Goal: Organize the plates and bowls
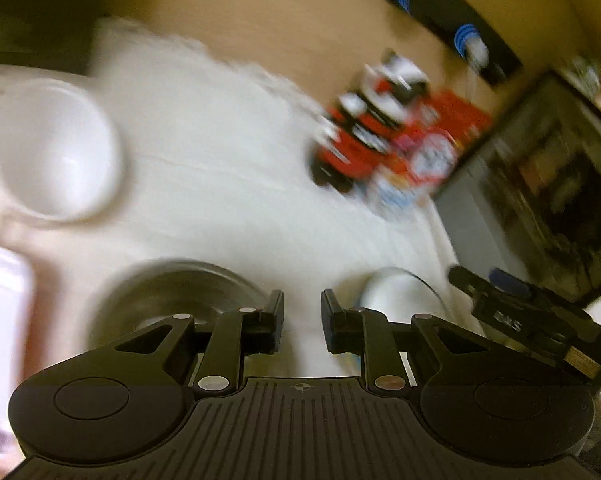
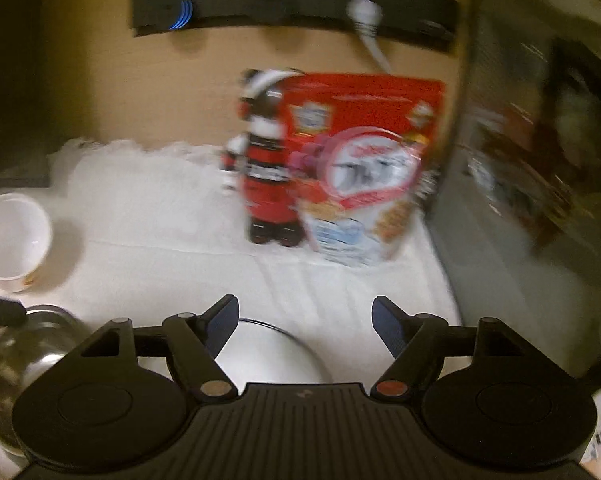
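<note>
A white cloth [image 2: 160, 216] covers the worktop, with a tan wall behind, a dark rail of hooks [image 2: 292, 4] on it and a dark appliance [image 2: 540, 140] at the right edge. Both views are smeared by motion, so fine detail is unreliable.

The left tool [image 1: 302, 318] has its jaws close together with a narrow gap, and nothing shows between them. The right tool [image 2: 304, 326] stands wide open and empty. Below it lies a white plate [image 2: 260, 354], flat on the cloth. A steel bowl [image 1: 172, 296] sits to the plate's left, just under the left tool, and a white bowl [image 2: 14, 236] stands further left and back, apart from both.

Risks, as I judge them: the blur suggests fast hands, and a quick reach could clip the steel bowl and send it sliding on the loose cloth. The cloth could bunch and drag the dishes. The plate lies flat, so its rim gives little to grip and could slip from the pads. A red pouch [image 2: 364, 168] and a red-and-black figure [image 2: 266, 168] stand upright behind; a wide swing could topple either.

Count: 1 plate, 2 bowls (1 steel, 1 white), 1 pouch, 1 figure, 2 tools.
</note>
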Demonstrator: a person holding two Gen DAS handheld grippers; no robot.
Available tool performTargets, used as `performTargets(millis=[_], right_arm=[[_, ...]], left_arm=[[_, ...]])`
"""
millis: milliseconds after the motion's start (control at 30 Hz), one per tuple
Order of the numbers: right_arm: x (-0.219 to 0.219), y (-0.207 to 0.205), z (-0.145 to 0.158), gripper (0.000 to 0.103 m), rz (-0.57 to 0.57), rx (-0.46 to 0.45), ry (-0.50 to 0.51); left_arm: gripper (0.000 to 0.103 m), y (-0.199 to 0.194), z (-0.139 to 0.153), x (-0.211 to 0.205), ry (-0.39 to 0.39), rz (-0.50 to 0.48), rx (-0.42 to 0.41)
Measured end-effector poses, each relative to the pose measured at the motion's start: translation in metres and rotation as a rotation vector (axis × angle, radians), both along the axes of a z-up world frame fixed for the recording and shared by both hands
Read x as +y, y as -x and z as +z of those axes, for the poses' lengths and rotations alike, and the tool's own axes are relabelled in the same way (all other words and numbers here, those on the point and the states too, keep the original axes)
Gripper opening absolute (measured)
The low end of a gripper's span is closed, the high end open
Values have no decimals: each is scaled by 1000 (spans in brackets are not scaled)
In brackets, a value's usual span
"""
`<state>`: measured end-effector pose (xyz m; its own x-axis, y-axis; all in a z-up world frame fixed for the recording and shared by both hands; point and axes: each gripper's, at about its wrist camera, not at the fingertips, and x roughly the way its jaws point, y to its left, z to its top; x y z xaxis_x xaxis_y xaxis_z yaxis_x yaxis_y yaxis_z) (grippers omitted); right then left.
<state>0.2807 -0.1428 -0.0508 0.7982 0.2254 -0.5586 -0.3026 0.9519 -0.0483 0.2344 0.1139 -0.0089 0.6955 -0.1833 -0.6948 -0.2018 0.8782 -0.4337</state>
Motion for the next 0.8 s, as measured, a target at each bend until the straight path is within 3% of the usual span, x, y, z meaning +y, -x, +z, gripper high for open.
performTargets(millis=[167, 367, 467, 667, 800], right_arm=[[66, 16, 18, 79, 95, -27, -21], [158, 46, 36, 80, 223, -61, -14], [193, 63, 37, 80, 281, -63, 3], [247, 77, 21, 80, 400, 120, 10], [275, 92, 2, 80, 449, 160, 37]], left_arm=[[22, 42, 7, 75, -53, 167, -32], [22, 93, 6, 162, -91, 403, 24], [22, 115, 2, 197, -101, 461, 67], [22, 123, -24, 228, -65, 438, 123], [22, 123, -44, 224, -130, 359, 149]])
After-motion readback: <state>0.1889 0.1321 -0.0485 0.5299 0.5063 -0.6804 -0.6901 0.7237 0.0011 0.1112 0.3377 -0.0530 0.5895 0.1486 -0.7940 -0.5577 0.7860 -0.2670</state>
